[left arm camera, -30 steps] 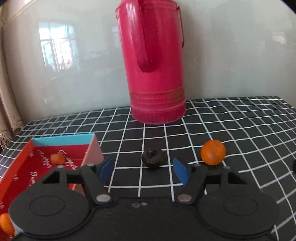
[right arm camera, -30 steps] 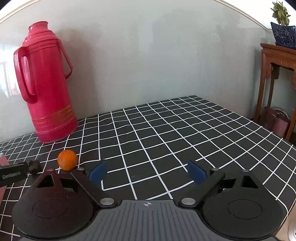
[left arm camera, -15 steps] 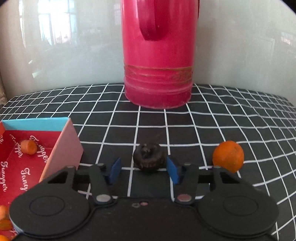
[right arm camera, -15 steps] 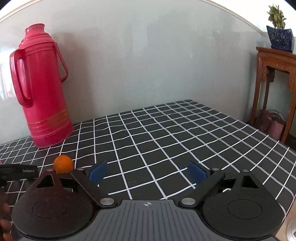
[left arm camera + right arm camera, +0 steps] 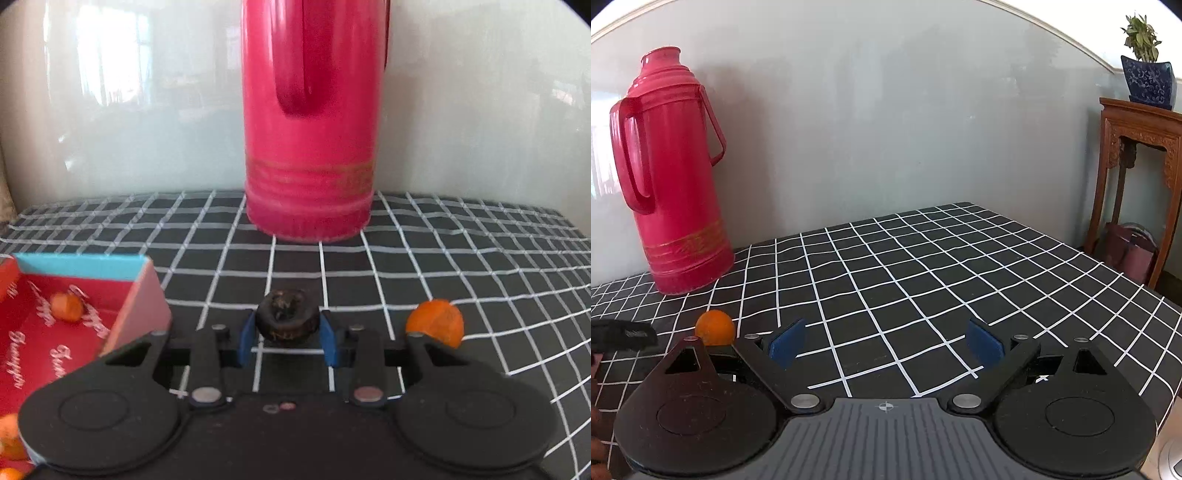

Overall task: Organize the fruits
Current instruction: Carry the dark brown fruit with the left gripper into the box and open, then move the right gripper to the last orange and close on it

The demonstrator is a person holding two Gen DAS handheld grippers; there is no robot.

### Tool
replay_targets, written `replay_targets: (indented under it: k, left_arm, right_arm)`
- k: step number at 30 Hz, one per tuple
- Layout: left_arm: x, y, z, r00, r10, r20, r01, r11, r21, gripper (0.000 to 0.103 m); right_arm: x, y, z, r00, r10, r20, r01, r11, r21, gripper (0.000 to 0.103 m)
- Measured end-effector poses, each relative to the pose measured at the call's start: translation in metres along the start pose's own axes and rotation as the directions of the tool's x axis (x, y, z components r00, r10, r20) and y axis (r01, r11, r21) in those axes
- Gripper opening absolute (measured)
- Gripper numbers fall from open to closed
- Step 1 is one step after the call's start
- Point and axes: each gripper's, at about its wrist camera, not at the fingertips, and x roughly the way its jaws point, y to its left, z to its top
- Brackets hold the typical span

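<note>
A dark round fruit (image 5: 288, 317) lies on the black checked tablecloth, and my left gripper (image 5: 288, 341) is shut on it, its blue pads touching both sides. An orange (image 5: 436, 326) lies to its right; it also shows in the right wrist view (image 5: 714, 326). A red box (image 5: 74, 321) at the left holds several small oranges (image 5: 66, 307). My right gripper (image 5: 885, 341) is open and empty above the cloth.
A tall red thermos (image 5: 312, 122) stands against the wall behind the fruit; it also shows in the right wrist view (image 5: 670, 173). A wooden stand (image 5: 1137, 184) with a potted plant (image 5: 1147, 70) stands beyond the table's right edge.
My left gripper moved forward and down to the dark fruit and closed on it. My right gripper stayed open, its view drifting slightly.
</note>
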Motion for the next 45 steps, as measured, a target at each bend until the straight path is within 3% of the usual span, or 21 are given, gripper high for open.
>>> replay_targets:
  k: [7,12,18,25,30,31,32,33,36,45]
  left_arm:
    - [-0.054,0.029,0.003,0.991,0.088,0.102,-0.087,0.996,-0.016,0.027]
    - [-0.082,0.066,-0.005,0.972,0.196,0.127,-0.191,0.980,-0.052,0.027]
    - [-0.086,0.109,-0.022,0.958,0.279,0.060,-0.273,0.957,-0.096,0.027]
    - [-0.093,0.142,-0.046,0.955,0.294,-0.030,-0.295,0.946,-0.130,0.028]
    - [-0.101,0.148,-0.051,0.949,0.313,-0.029,-0.314,0.942,-0.118,0.043]
    - [-0.105,0.152,-0.052,0.950,0.311,-0.021,-0.312,0.942,-0.122,0.049]
    - [-0.108,0.155,-0.051,0.950,0.313,-0.012,-0.312,0.941,-0.128,0.069]
    - [-0.114,0.156,-0.051,0.945,0.328,0.007,-0.324,0.936,-0.136,0.078]
    - [-0.127,0.160,-0.050,0.937,0.347,0.049,-0.339,0.932,-0.126,0.076]
    - [-0.138,0.179,-0.062,0.923,0.377,0.072,-0.366,0.922,-0.126,0.078]
  right_arm:
    - [-0.001,0.012,-0.003,1.000,0.023,-0.007,-0.023,0.999,-0.027,0.093]
    - [-0.006,0.030,-0.009,0.998,0.067,-0.011,-0.068,0.995,-0.067,0.093]
    - [-0.012,0.057,-0.019,0.992,0.124,-0.017,-0.125,0.984,-0.128,0.093]
    - [-0.020,0.091,-0.026,0.982,0.185,-0.022,-0.186,0.963,-0.197,0.093]
    - [-0.023,0.112,-0.031,0.975,0.220,-0.028,-0.221,0.948,-0.228,0.093]
    - [-0.023,0.115,-0.032,0.974,0.225,-0.029,-0.226,0.946,-0.232,0.093]
    - [-0.023,0.118,-0.033,0.972,0.233,-0.030,-0.233,0.943,-0.235,0.093]
    - [-0.023,0.121,-0.034,0.970,0.240,-0.031,-0.240,0.941,-0.239,0.093]
    - [-0.019,0.128,-0.036,0.968,0.250,-0.039,-0.252,0.936,-0.247,0.093]
    - [-0.002,0.144,-0.037,0.968,0.243,-0.063,-0.251,0.934,-0.255,0.093]
